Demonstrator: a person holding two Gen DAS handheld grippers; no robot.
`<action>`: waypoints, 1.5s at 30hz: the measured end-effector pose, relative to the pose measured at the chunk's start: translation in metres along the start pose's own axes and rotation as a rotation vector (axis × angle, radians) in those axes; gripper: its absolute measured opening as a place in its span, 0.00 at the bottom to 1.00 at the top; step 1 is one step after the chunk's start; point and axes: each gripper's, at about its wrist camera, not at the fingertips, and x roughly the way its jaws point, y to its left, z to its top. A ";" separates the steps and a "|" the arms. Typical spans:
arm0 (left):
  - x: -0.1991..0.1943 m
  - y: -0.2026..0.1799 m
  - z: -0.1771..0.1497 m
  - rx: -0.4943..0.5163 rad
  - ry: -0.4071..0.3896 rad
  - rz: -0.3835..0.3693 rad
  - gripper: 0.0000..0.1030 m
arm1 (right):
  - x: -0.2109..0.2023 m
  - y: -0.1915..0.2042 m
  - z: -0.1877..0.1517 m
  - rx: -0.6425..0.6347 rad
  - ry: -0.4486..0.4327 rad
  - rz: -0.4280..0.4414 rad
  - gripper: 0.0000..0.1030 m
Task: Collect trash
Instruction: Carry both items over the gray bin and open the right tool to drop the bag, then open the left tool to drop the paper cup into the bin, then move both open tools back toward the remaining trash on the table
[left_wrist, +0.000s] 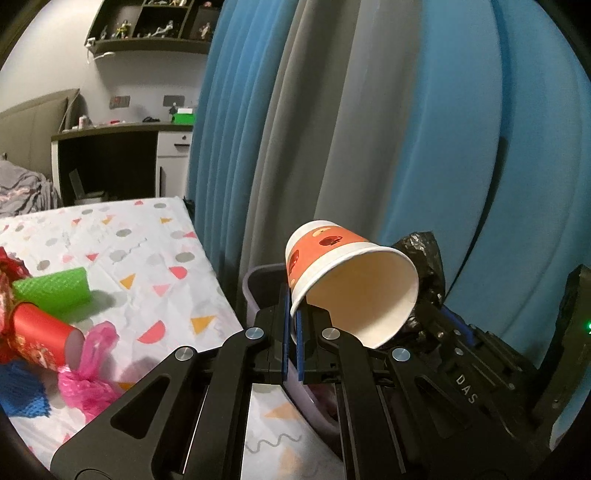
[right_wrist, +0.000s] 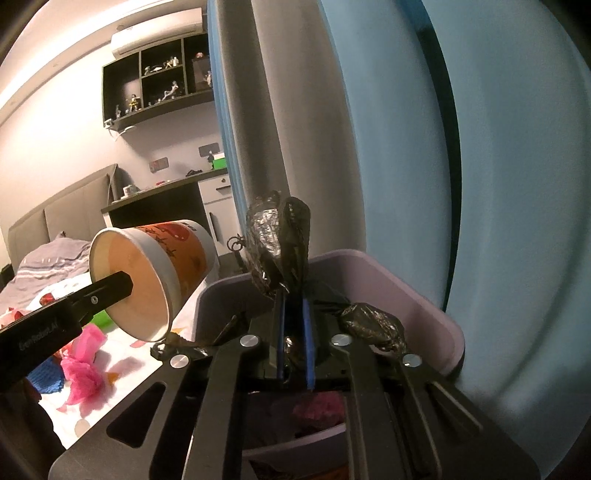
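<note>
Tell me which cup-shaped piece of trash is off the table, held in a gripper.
The orange-banded paper cup, pinched by its rim in the left gripper near the bin. The green cup and red tube lie on the table.

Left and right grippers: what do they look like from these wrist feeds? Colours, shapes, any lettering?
Both are matte black. The left gripper has angular linkage arms with cut-out slots, round silver pivot caps, and blue pads on its fingers. The right gripper is built the same way; its body reads "DAS" in the left wrist view, with a green light beside it. The left gripper's side reads "GenRobot.AI". No cables or sleeves show.
</note>
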 end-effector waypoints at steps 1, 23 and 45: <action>0.003 0.001 0.000 -0.002 0.004 -0.003 0.02 | 0.001 -0.001 0.000 0.001 0.003 0.001 0.18; 0.025 -0.008 -0.031 0.004 0.104 -0.040 0.64 | -0.037 -0.019 0.004 0.035 -0.086 -0.147 0.63; -0.130 0.094 -0.057 -0.078 -0.018 0.358 0.88 | -0.093 0.061 -0.023 -0.057 -0.077 0.042 0.77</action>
